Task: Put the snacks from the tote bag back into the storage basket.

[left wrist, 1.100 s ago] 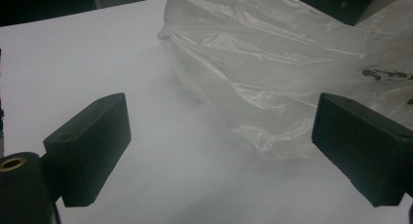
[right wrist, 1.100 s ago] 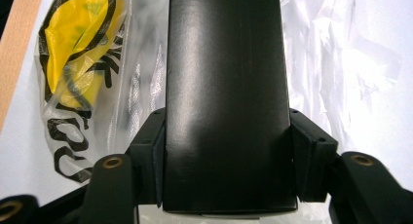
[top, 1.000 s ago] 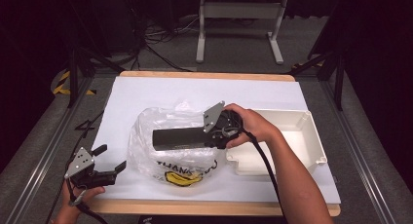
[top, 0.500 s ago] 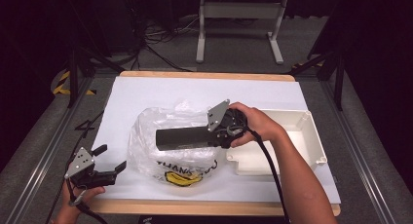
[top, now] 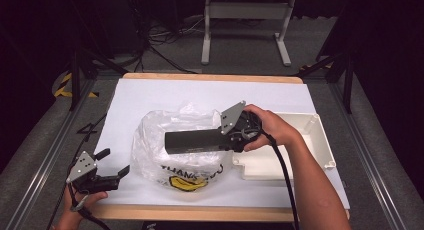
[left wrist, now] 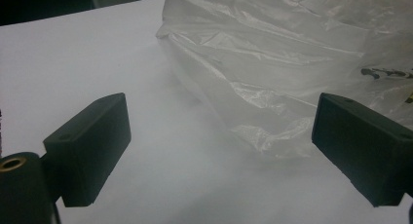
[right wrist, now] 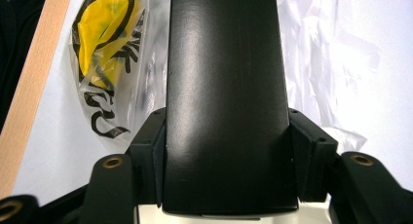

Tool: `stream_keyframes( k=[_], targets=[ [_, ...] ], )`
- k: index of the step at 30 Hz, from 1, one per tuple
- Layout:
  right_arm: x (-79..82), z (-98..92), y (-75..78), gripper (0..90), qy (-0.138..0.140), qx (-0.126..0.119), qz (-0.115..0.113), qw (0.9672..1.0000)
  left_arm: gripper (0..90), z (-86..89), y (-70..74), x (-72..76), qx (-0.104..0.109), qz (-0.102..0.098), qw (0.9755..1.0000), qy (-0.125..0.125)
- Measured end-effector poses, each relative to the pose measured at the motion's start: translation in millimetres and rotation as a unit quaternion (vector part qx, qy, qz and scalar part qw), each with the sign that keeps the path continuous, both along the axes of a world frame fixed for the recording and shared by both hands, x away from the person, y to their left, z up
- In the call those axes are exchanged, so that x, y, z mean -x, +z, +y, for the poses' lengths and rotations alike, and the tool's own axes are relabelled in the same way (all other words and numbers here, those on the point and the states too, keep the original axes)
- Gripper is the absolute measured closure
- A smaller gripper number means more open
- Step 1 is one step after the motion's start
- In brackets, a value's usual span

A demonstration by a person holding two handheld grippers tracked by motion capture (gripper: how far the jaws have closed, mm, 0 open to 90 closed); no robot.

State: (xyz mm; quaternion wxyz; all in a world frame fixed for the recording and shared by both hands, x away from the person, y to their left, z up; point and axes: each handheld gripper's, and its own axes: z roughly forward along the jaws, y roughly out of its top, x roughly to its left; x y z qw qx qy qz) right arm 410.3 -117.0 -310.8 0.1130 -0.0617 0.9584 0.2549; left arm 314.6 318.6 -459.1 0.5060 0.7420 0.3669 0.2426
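My right gripper is shut on one end of a long black box, which it holds level above a crumpled clear plastic bag with a yellow smiley print. In the right gripper view the box runs straight out between the two pads of my gripper, over the bag. My left gripper rests open at the table's front left, just left of the bag. In the left gripper view its jaws stand wide apart with nothing between them, and the bag's edge lies just beyond.
A white plastic tray sits at the right of the white table cover, under the person's right hand. The wooden front edge runs along the bottom. A metal stand is on the floor beyond the table.
The right gripper and the black box have shifted slightly to the right over the bag. The left gripper has stayed put.
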Motion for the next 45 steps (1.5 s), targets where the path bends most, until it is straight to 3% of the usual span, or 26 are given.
stream_keyframes(
  k=[13, 32, 45],
  targets=[
    [3.4, -24.3, 7.4, 42.8, -0.012, -0.019, 0.002, 0.9997, 8.2, 0.1, 0.0, -0.6, -0.001, 0.002, 1.0, 0.002],
    [10.4, -44.4, 14.9, 42.8, -0.012, -0.017, -0.007, 0.9998, 8.1, 0.0, 0.0, -0.7, -0.001, 0.003, 1.0, 0.003],
    [15.9, -68.0, 17.3, 42.8, -0.017, -0.015, -0.007, 0.9997, 8.1, 0.0, 0.0, -1.0, -0.001, 0.005, 1.0, 0.003]
  ],
)
